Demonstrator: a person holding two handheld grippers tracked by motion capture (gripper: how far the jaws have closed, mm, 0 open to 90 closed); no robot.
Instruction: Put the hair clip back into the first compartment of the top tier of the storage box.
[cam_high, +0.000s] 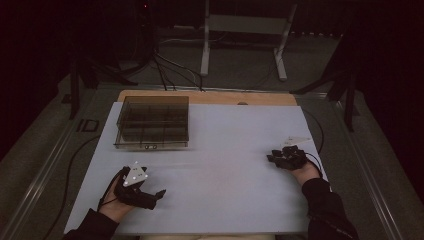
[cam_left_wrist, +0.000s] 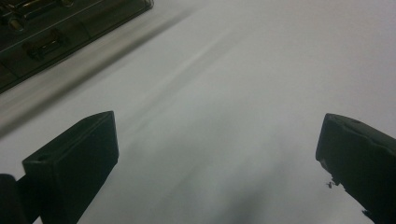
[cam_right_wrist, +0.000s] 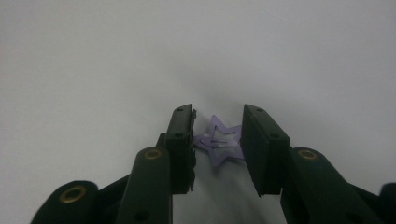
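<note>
While the left gripper (cam_left_wrist: 217, 163) was held wide open above the white table (cam_high: 220, 150), a purple star clip (cam_right_wrist: 218, 140) was bracketed between the narrowed right gripper (cam_right_wrist: 217, 140) jaws, contact undetermined.

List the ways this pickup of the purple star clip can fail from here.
1. The purple star clip lies flat and thin on the white table; the right gripper may slide over it or pinch only its points.
2. The jaws flank it off-centre, so closing could spin or flick it away.
3. The compartment box sits far across the table, so a weak grip may drop the clip on the way.
</note>
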